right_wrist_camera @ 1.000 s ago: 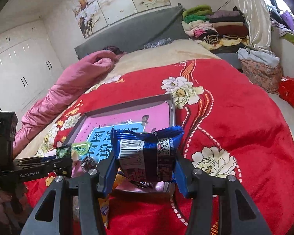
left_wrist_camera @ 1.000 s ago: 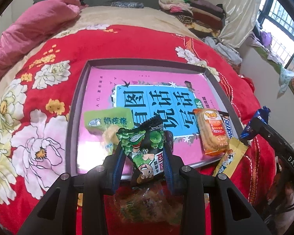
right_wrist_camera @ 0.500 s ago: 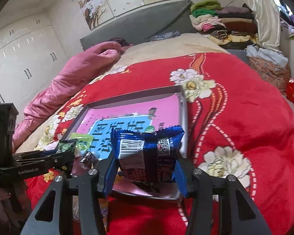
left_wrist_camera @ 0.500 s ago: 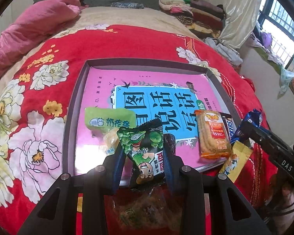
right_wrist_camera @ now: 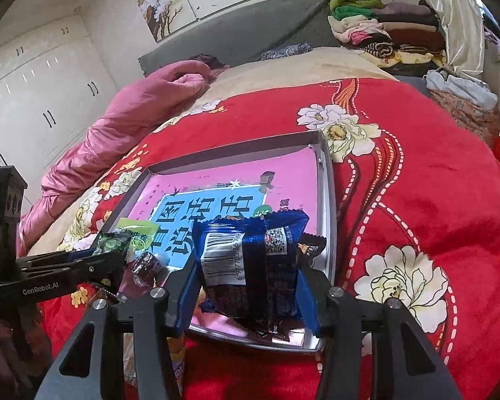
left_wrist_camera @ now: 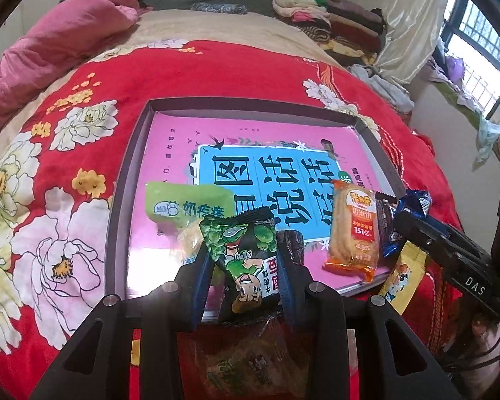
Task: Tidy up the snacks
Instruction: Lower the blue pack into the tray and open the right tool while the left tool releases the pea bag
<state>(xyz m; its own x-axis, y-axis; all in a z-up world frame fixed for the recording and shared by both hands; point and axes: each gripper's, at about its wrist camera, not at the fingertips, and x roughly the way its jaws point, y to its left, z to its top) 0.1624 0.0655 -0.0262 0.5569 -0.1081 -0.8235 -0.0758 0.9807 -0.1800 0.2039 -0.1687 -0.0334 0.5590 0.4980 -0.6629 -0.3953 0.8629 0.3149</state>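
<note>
Both claws loaded, over near end of grey metal tray (left_wrist_camera: pixel 126 180) lined with pink-and-blue printed sheet (left_wrist_camera: pixel 266 166).

Left gripper (left_wrist_camera: pixel 241 266): jaws closed narrow on dark-green cartoon-print snack packet (left_wrist_camera: pixel 243 250), held upright above near rim.

Right gripper (right_wrist_camera: pixel 248 283): jaws wider, clamped on blue foil packet with barcode (right_wrist_camera: pixel 246 260), over near right corner.

In tray: light-green milk-candy pouch (left_wrist_camera: pixel 186 205), orange rice-cracker pack (left_wrist_camera: pixel 353 230). Yellow sachet (left_wrist_camera: pixel 400 276) outside rim.

Step, by my read: carrying to placement. Next: lower each into bare tray space, open jaws, avoid overlap.

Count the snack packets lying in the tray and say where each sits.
4 visible: light green packet near-left, orange cracker pack near-right, dark bar beside it, dark candy behind the left gripper. Others may be hidden.
</note>
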